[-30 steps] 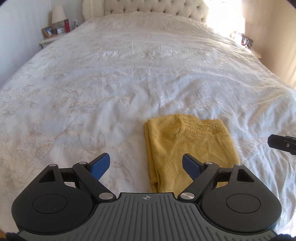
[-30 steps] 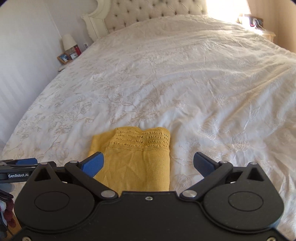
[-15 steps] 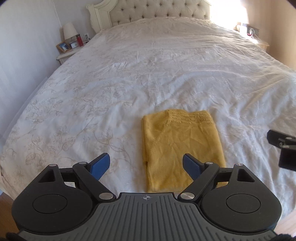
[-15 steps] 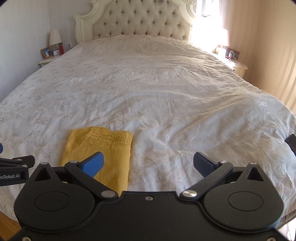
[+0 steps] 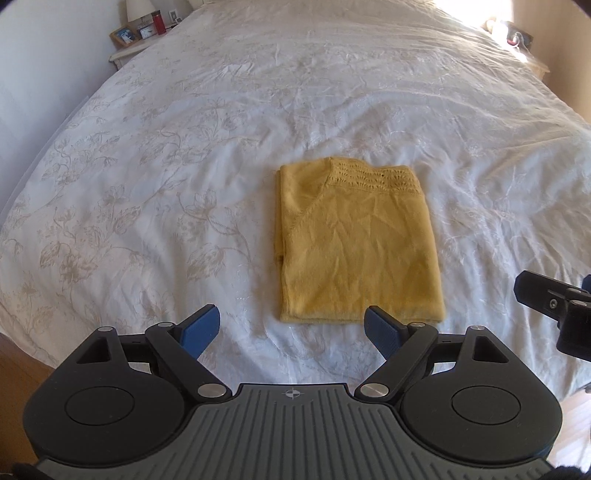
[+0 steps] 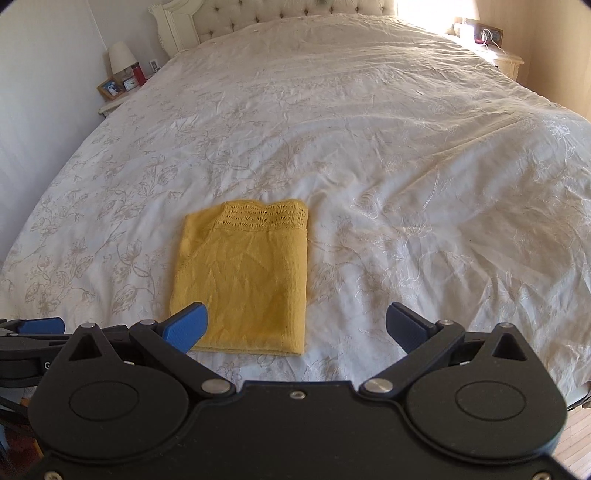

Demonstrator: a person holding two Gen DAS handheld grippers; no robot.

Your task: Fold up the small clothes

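- Nearest, the left gripper (image 5: pixel 291 328) stood with jaws wide apart and nothing between them, above bare bedspread (image 5: pixel 184 184) just short of the garment's near edge.
- Likewise the right gripper (image 6: pixel 295 326) had its jaws spread and held nothing; its left blue pad (image 6: pixel 186 326) overlapped the garment's near left corner in view, contact not determinable.
- Beyond the grippers, the yellow top (image 5: pixel 354 243) lay folded into a neat rectangle, flat on the bedspread near the foot of the bed, lace-patterned band at its far edge.
- Farther off, at the far left, a nightstand (image 6: pixel 110 105) carried a lamp (image 6: pixel 121 57) and a framed picture (image 6: pixel 110 88).
- Farthest, a tufted headboard (image 6: pixel 280 9) closed the view.
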